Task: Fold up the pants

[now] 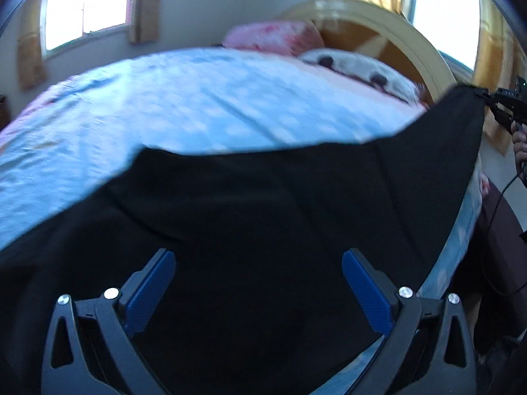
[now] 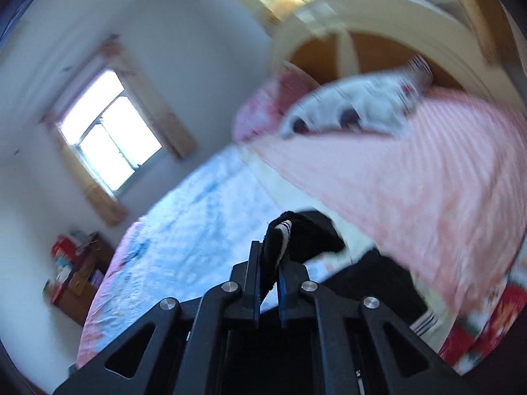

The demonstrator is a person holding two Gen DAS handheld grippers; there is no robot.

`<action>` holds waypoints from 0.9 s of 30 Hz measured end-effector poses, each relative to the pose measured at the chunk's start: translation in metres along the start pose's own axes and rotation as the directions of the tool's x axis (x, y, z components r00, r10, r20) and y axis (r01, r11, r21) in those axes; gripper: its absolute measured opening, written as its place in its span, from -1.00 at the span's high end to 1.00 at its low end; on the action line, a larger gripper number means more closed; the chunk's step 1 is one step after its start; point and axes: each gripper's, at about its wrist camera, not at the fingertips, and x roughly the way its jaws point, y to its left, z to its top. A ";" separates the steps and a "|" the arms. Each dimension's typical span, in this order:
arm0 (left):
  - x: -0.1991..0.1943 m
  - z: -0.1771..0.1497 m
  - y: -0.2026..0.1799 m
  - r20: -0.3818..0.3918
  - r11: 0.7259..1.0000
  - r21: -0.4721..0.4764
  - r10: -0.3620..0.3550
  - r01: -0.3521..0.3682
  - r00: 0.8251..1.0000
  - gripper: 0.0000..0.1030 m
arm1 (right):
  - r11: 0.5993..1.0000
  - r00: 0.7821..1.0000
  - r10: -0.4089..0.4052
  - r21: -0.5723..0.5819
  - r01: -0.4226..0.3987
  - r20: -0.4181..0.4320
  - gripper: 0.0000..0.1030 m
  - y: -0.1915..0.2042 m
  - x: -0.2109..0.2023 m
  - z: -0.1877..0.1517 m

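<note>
Pants [image 1: 263,204], black and limp, drape over the near edge of the bed [image 1: 164,105]. Right gripper [image 2: 268,263] pinches a far-right corner, lifted. Left gripper [image 1: 258,270] hovers spread above the cloth. Soft, light fabric; best held at corners.

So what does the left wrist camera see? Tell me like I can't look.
Black pants spread over a bed with a blue sheet. The left gripper hangs open above them, while the right gripper lifts one corner at the far right.
</note>
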 end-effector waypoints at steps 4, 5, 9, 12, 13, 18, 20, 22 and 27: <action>-0.002 -0.012 -0.010 -0.002 0.999 0.048 0.008 -0.008 1.000 -1.00 | 0.984 0.980 -0.156 0.072 0.166 -0.122 0.85 -0.063 0.009 -0.030; -0.002 -0.012 -0.011 -0.004 0.998 0.056 0.006 -0.005 1.000 -1.00 | 0.973 0.972 -0.169 0.131 0.191 -0.163 0.85 -0.085 0.013 -0.041; -0.005 -0.011 -0.008 -0.006 0.998 0.061 -0.014 0.014 1.000 -1.00 | 0.963 0.972 -0.161 0.187 0.193 -0.172 0.84 -0.106 0.012 -0.060; -0.007 -0.008 -0.003 0.006 0.999 0.024 -0.033 0.033 0.999 -1.00 | 0.959 0.967 -0.172 0.194 0.209 -0.190 0.78 -0.102 0.013 -0.058; -0.006 -0.008 -0.003 0.020 0.999 0.014 -0.034 0.034 0.999 -1.00 | 0.956 0.964 -0.176 0.200 0.216 -0.199 0.70 -0.101 0.012 -0.055; -0.005 -0.009 0.008 0.013 0.999 -0.013 0.035 -0.035 0.999 -1.00 | 0.896 0.908 -0.388 0.166 0.412 -0.157 -0.13 -0.097 -0.003 -0.043; -0.015 -0.002 0.012 0.039 0.998 -0.012 0.060 -0.059 0.997 -1.00 | 0.892 0.907 -0.407 0.169 0.420 -0.106 -0.13 -0.083 -0.015 -0.039; -0.026 0.015 0.019 0.076 0.995 0.000 0.103 -0.104 0.992 -1.00 | 0.914 0.919 -0.392 0.091 0.395 -0.043 -0.13 -0.050 -0.021 -0.033; -0.029 0.060 0.046 0.141 0.993 -0.048 0.111 -0.105 0.984 -1.00 | 0.961 0.982 -0.157 -0.247 0.127 -0.105 -0.13 0.058 0.015 -0.054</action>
